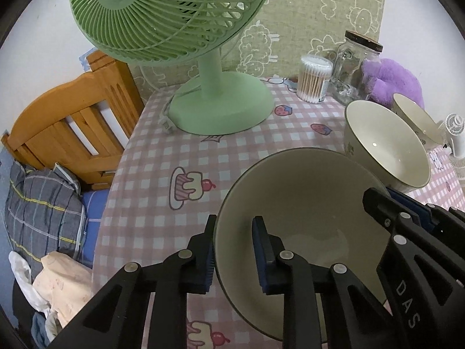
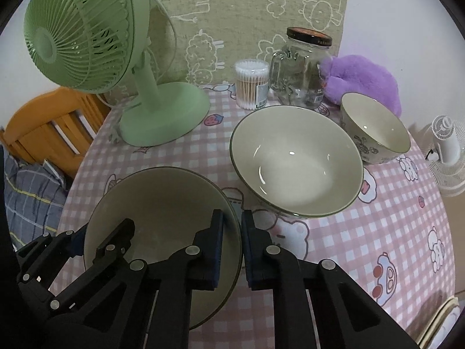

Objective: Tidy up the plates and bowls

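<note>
Both my grippers point steeply down at the nearest bowl (image 1: 296, 203), the large shallow cream one with a dark rim, which sits at the near edge of the pink checked tablecloth (image 1: 162, 157). My left gripper (image 1: 234, 254) straddles that bowl's left rim: the outer blue pad is outside the wall, the inner one inside the bowl, and the two are clamped on the rim between them. My right gripper (image 2: 232, 248) does the same on the opposite, right side of the rim, with one pad inside the bowl and the other outside over the cloth, closed tight on the thin edge. From the left camera the right gripper's black linkage shows at the bowl's right side, angled in from the near right; from the right camera the left gripper's linkage comes in low at the near left. Just beyond the held bowl, farther and to the right, stands a second large bowl (image 2: 296, 160), upright and apart from the first. A smaller patterned bowl (image 2: 375, 133) stands farther right again, near a purple plush (image 2: 363, 78). At the far side stand a glass jar (image 2: 302, 69), a tub of cotton swabs (image 2: 251, 84) and a green fan (image 2: 84, 40) on the far left.
</note>
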The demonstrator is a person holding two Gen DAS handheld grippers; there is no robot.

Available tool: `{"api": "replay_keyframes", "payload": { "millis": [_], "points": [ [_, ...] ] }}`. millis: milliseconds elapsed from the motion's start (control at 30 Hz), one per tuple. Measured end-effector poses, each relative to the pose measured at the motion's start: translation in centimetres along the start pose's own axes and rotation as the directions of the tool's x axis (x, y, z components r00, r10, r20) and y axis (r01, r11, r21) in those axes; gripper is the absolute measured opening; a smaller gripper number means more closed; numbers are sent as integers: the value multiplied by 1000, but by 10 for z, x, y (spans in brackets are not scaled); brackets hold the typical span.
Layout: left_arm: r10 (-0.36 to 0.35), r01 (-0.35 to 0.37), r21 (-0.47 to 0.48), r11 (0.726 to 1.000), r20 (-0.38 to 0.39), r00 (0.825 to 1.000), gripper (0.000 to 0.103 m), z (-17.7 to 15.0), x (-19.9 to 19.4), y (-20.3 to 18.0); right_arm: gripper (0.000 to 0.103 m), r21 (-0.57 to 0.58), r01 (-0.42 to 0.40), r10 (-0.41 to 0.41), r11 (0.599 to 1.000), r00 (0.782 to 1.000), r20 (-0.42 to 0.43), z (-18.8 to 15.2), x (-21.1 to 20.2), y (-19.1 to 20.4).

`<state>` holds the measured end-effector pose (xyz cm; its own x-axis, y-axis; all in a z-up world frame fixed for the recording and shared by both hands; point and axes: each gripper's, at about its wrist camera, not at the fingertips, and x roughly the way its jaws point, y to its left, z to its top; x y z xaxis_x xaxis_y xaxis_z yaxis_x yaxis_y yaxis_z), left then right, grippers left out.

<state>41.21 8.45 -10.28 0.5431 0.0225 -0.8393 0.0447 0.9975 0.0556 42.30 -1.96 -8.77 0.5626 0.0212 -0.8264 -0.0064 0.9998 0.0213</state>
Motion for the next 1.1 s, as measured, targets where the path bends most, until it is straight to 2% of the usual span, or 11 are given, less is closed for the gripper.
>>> {"api": "replay_keyframes", "payload": {
  "millis": [367, 567, 1100],
  "points": [
    [-16, 17, 27, 1000, -26, 1000, 21, -23, -27, -9, 16, 18, 8, -8, 1000, 1000, -30, -26, -31, -10],
    [-11, 12, 32, 999, -43, 999, 21, -50, -51, -19, 16, 17, 9, -8, 1000, 999, -52, -50, -55, -18],
    [-18, 16, -15, 1000, -102, 995, 21, -114, -106, -73, 16, 13, -18, 20, 1000, 995, -101, -116, -120, -72]
  ]
}}
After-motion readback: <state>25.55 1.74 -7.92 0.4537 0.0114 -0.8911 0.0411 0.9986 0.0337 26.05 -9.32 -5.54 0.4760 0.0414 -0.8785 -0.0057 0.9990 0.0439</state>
